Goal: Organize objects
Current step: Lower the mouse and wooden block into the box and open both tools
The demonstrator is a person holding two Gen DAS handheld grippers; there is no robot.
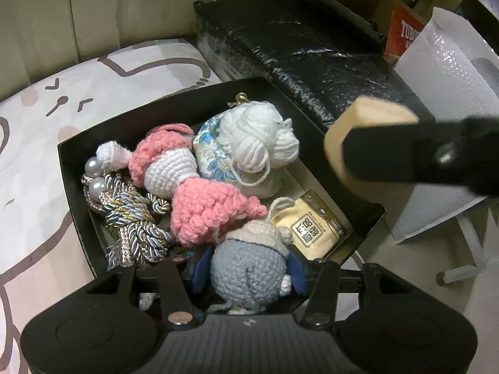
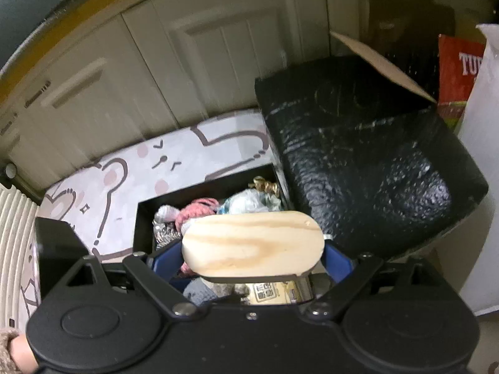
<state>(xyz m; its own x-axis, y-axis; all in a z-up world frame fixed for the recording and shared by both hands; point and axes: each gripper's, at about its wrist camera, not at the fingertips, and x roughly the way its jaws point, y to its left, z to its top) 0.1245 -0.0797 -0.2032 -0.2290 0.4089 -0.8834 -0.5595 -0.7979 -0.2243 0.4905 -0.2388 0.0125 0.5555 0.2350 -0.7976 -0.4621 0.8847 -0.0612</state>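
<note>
The left hand-held gripper (image 1: 248,275) is clenched on a grey-blue crochet toy (image 1: 248,272) at 6 o'clock inside an open black box (image 1: 75,168) of yarn trinkets. The right hand-held gripper (image 2: 252,254) grasps a pale wooden block (image 2: 252,246) over the box's 3 o'clock edge.

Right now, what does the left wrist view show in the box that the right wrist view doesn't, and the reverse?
Left wrist only: the left gripper closed on the grey crochet toy, plus the white yarn ball and braided cord.
Right wrist only: the wooden block's broad grained face between the right gripper's pads.
Both: the black box, pink crochet piece and tan pouch.
</note>
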